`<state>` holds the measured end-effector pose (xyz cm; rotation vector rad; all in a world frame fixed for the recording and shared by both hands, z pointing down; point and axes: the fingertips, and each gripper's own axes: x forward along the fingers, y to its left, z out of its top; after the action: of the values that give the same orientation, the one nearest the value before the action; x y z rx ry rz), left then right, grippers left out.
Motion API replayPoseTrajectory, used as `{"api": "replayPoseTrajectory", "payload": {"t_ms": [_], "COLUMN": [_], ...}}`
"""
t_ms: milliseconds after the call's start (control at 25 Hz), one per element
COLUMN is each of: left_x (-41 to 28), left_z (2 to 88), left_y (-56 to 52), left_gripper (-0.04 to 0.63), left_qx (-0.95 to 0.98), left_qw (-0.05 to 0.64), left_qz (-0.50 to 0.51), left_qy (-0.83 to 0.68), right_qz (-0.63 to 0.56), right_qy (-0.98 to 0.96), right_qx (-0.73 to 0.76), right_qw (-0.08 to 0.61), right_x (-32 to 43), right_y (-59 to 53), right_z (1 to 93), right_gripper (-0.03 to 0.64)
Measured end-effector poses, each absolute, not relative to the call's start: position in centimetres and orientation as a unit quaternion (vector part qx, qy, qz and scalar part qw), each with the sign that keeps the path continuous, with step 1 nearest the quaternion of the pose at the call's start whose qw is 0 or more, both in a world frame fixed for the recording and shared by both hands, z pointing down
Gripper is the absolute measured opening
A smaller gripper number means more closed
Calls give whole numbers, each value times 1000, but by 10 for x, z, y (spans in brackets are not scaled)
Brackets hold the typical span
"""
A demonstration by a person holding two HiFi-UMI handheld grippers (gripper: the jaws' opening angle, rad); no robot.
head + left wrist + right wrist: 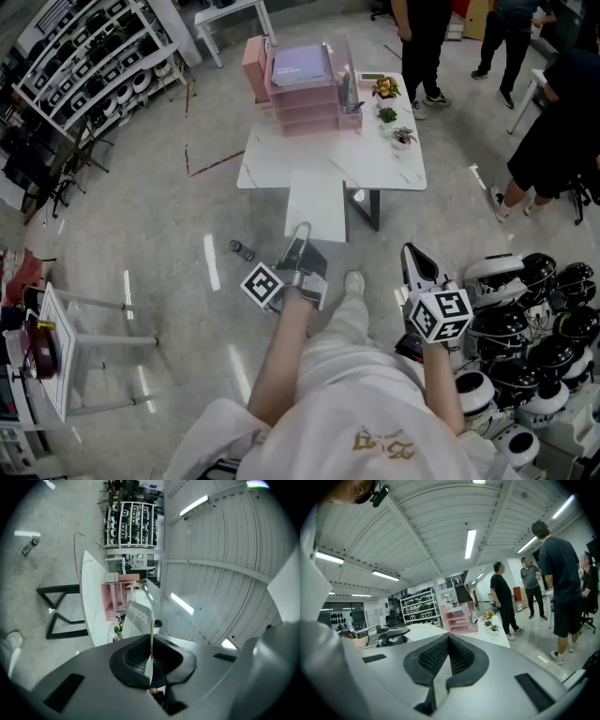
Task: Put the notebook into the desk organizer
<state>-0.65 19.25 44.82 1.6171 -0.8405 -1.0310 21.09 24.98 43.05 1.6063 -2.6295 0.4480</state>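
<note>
A pale notebook (316,202) juts out flat from my left gripper (302,232), which is shut on its near edge in front of the white table (375,164). In the left gripper view the notebook (139,616) stands edge-on between the closed pads, its printed cover facing left. The pink desk organizer (305,89) stands at the table's far side, with papers on its top tray; it also shows sideways in the left gripper view (115,599). My right gripper (412,251) hangs lower right, away from the table, shut on nothing (449,656). The organizer (459,618) lies ahead of it.
Three small potted plants (387,114) line the table's right edge. People (422,37) stand behind the table at the right. White helmets (525,319) are piled at my right, a storage rack (84,56) fills the far left, and a small bottle (239,249) lies on the floor.
</note>
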Motion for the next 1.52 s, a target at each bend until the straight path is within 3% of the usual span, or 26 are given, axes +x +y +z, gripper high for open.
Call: {"api": "replayPoseTrajectory", "payload": {"t_ms": [880,1520], "left_x": [-26,-83], "left_z": [445,459], "left_y": [177,-25], "left_gripper": [26,26], "left_qx": [648,635], "left_qw": [508,541], "left_qz": [-449,-440], "left_qy": [-346,-334], "right_qz": [174,206], "right_qy": [-849,-835], "right_qx": [499,510], "right_qw": [-2,26], "right_x": [193,130], "right_y": [211,13], "right_z": [441,463], "right_gripper": [11,9]}}
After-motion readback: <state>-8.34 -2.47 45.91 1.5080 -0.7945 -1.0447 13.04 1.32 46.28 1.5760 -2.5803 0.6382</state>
